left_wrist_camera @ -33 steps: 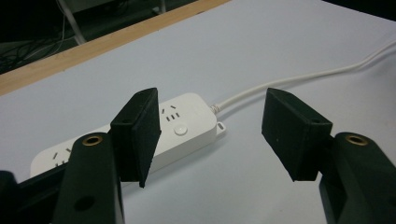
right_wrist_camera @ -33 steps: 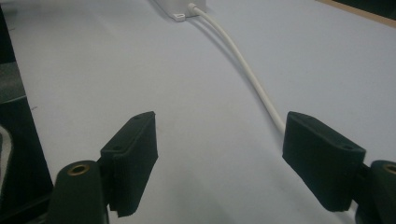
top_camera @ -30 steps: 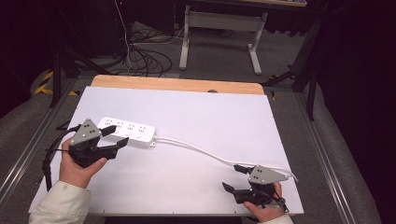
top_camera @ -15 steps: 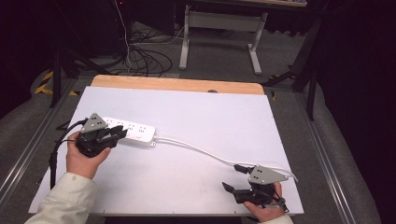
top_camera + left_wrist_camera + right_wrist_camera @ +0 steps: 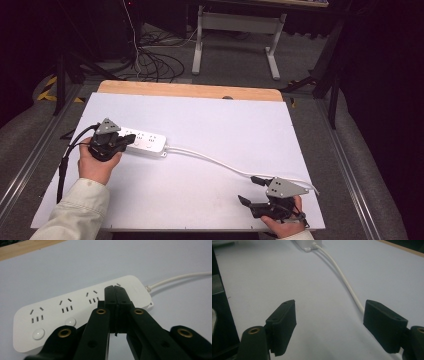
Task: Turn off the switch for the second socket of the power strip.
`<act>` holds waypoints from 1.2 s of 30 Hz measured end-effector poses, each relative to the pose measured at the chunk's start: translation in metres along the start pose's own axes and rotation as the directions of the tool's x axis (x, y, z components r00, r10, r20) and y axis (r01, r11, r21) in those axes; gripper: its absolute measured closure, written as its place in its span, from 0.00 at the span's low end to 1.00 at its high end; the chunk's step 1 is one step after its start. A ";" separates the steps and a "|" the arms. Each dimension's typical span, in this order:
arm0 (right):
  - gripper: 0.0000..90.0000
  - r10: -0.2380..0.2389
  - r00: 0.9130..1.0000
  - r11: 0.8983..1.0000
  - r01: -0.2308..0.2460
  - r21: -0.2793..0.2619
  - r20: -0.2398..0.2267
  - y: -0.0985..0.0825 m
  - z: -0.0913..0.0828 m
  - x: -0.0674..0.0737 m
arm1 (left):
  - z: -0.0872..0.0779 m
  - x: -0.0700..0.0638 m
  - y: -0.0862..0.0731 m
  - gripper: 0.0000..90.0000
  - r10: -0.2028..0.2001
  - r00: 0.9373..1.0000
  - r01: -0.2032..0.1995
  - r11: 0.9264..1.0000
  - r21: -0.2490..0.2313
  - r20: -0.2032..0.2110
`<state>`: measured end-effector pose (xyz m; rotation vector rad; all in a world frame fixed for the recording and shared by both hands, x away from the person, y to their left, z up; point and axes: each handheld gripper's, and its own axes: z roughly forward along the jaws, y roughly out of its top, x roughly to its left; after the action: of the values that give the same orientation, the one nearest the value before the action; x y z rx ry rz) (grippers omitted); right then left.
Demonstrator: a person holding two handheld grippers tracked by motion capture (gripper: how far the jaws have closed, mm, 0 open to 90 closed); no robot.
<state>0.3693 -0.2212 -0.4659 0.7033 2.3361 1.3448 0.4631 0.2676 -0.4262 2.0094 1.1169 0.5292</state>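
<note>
A white power strip (image 5: 147,142) (image 5: 57,312) lies flat on the left part of the white table, and its white cable (image 5: 220,162) (image 5: 342,277) runs off to the right. My left gripper (image 5: 130,140) (image 5: 115,288) rests over the strip's left end, pointing along its top. Its jaws have just been closing and now meet with nothing between them, their tips above the socket nearest the cable. My right gripper (image 5: 249,190) (image 5: 328,325) stands open near the front right edge. The cable passes by its right pad (image 5: 384,325), and nothing lies between the pads.
The strip's cable end (image 5: 306,244) lies far ahead of the right gripper. A bare wooden strip (image 5: 190,90) borders the table's far side. Beyond it, on the dark floor, stand a metal stand (image 5: 235,30) and loose cables (image 5: 150,55).
My left gripper has moved forward and down onto the power strip, and its jaws have gone from wide open to shut. The right gripper has stayed put.
</note>
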 end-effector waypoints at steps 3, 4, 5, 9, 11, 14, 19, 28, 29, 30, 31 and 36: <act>0.29 0.000 1.000 1.000 0.000 0.001 0.000 0.000 0.000 0.000 | 0.005 0.001 -0.001 1.00 0.003 1.000 -0.003 1.000 0.013 -0.005; 0.29 -0.001 1.000 1.000 0.001 0.001 -0.001 0.000 0.000 0.000 | 0.007 0.001 -0.001 1.00 0.006 1.000 -0.006 1.000 0.017 -0.011; 0.29 -0.001 1.000 1.000 0.001 0.001 -0.001 0.000 0.000 0.000 | 0.007 0.001 -0.001 1.00 0.006 1.000 -0.006 1.000 0.017 -0.011; 0.29 -0.002 1.000 1.000 0.002 0.002 -0.002 0.000 0.000 0.000 | 0.015 0.002 -0.003 1.00 0.027 0.999 -0.026 0.999 0.045 -0.027; 0.29 -0.002 1.000 1.000 0.002 0.002 -0.002 0.000 0.000 0.000 | 0.017 0.003 -0.003 1.00 0.031 0.999 -0.030 0.998 0.053 -0.028; 0.29 -0.003 1.000 1.000 0.003 0.003 -0.002 0.000 0.000 0.000 | 0.021 0.005 -0.005 1.00 0.032 0.999 -0.031 0.997 0.065 -0.026; 0.29 -0.004 1.000 1.000 0.004 0.004 -0.003 0.000 0.000 0.000 | 0.026 0.005 -0.006 1.00 0.036 0.999 -0.035 0.996 0.077 -0.021; 0.29 -0.004 1.000 1.000 0.004 0.008 -0.003 0.000 0.001 0.000 | 0.033 0.007 -0.008 1.00 0.046 0.998 -0.042 0.995 0.094 -0.033; 0.29 -0.004 1.000 1.000 0.004 0.009 -0.003 0.000 0.001 0.000 | 0.033 0.008 -0.008 1.00 0.051 0.998 -0.047 0.994 0.095 -0.036; 0.29 -0.003 1.000 1.000 0.003 0.006 -0.003 0.000 0.001 0.000 | 0.033 0.008 -0.008 1.00 0.051 0.998 -0.047 0.994 0.095 -0.036; 0.29 -0.003 1.000 1.000 0.003 0.005 -0.005 0.000 0.001 0.000 | 0.034 0.007 -0.008 1.00 0.053 0.998 -0.049 0.994 0.097 -0.035; 0.29 -0.004 1.000 1.000 0.004 0.010 -0.004 0.000 0.001 0.000 | 0.036 0.009 -0.009 1.00 0.062 0.997 -0.057 0.993 0.101 -0.048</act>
<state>0.3702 -0.2206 -0.4669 0.6998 2.3476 1.3351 0.4874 0.2630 -0.4556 2.1318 1.1373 0.5676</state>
